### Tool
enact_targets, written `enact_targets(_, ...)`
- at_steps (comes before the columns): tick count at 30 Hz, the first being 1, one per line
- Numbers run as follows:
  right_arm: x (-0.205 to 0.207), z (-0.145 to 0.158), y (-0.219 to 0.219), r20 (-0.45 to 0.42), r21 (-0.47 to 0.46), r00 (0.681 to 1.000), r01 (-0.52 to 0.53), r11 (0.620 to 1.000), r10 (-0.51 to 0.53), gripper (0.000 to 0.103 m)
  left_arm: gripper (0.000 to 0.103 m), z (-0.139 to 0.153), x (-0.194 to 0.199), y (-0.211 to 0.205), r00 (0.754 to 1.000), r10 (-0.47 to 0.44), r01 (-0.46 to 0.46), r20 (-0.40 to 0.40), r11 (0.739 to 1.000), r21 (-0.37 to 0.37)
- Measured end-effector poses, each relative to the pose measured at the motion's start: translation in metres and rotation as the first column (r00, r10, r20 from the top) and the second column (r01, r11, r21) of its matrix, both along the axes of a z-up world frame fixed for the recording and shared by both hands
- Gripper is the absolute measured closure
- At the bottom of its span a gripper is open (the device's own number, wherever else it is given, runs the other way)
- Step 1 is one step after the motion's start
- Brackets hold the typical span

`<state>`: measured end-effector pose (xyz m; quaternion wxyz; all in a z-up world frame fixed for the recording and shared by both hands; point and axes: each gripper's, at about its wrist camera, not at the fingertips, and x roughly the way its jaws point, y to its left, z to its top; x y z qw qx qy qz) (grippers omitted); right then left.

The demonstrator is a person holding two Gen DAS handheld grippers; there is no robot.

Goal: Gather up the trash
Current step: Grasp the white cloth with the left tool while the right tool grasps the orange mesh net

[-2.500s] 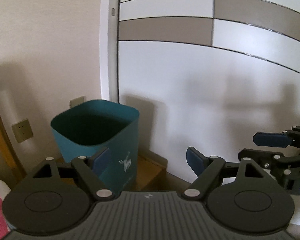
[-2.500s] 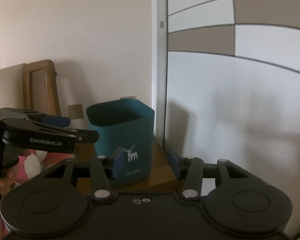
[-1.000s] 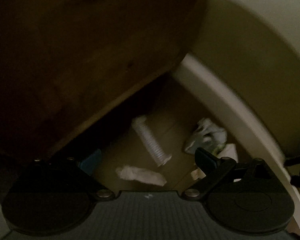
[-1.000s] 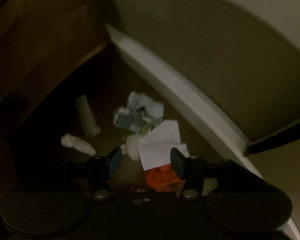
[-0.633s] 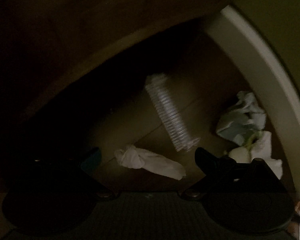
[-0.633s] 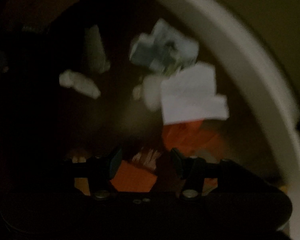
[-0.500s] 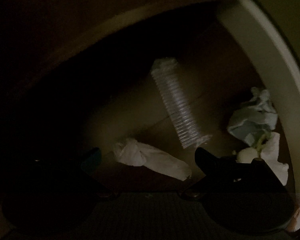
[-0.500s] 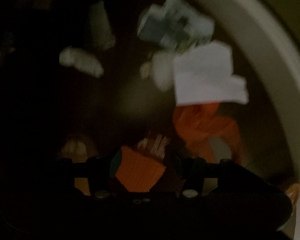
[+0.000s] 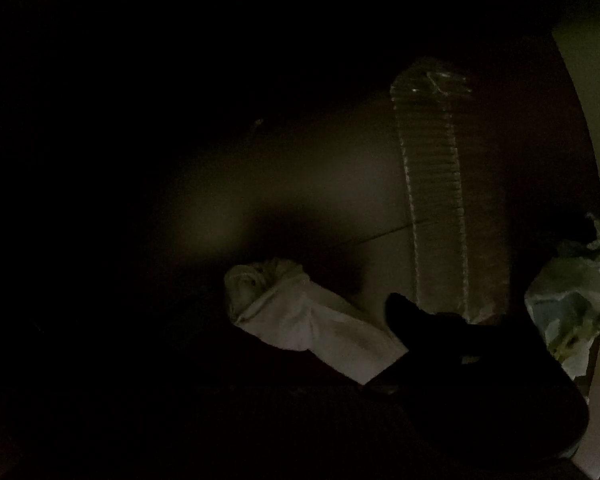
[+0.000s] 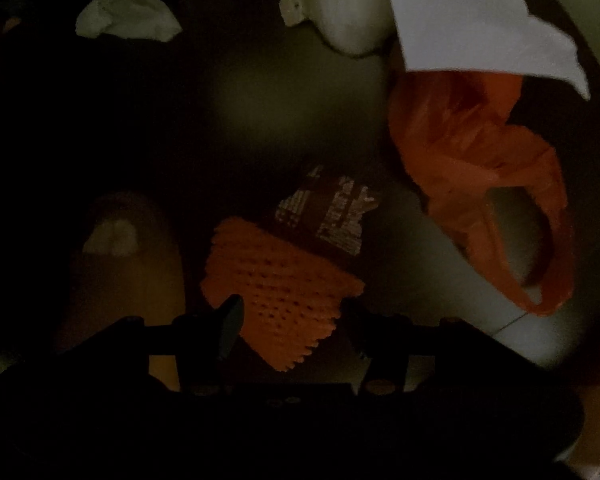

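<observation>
Both views are very dark. In the left wrist view the left gripper hangs low over a brown floor. Only its right finger shows as a black shape; the left one is lost in shadow. Its jaws are closing, and a twisted white tissue lies on the floor between them, not yet pinched. Just beyond lies a clear ridged plastic sleeve, its near end beside the right finger. A crumpled pale wrapper sits at the right, against a light baseboard.

In the right wrist view the right gripper stands spread, its two fingers on either side of an orange perforated scrap, with gaps showing at both pads. A dark printed wrapper touches the scrap's far edge. Farther right lies an orange plastic bag, partly under a white sheet of paper. A white wad and the tissue lie at the top.
</observation>
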<state>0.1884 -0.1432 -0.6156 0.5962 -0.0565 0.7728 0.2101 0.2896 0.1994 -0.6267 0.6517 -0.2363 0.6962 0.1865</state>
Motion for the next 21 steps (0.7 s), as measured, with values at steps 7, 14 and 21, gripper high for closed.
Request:
enact_targets(7,0.002,-0.004,-0.010,-0.054,0.029,0.992,0.114,0.993,-0.112,0.099,0.065,-0.003,0.001,-0.012,0.998,-0.059,0.059,-0.003,0.998,0.005)
enact_targets(14,-0.004,0.027,-0.024,-0.024,0.063,0.992,0.121,0.991,-0.120,0.100,0.075,0.011,-0.010,-0.020,0.994,-0.111,0.111,0.017,0.994,0.017)
enact_targets(21,-0.007,0.096,-0.033,0.091,0.098,0.987,0.123,0.988,-0.132,0.100,0.075,0.067,-0.020,-0.032,0.983,-0.177,0.175,0.044,0.984,0.044)
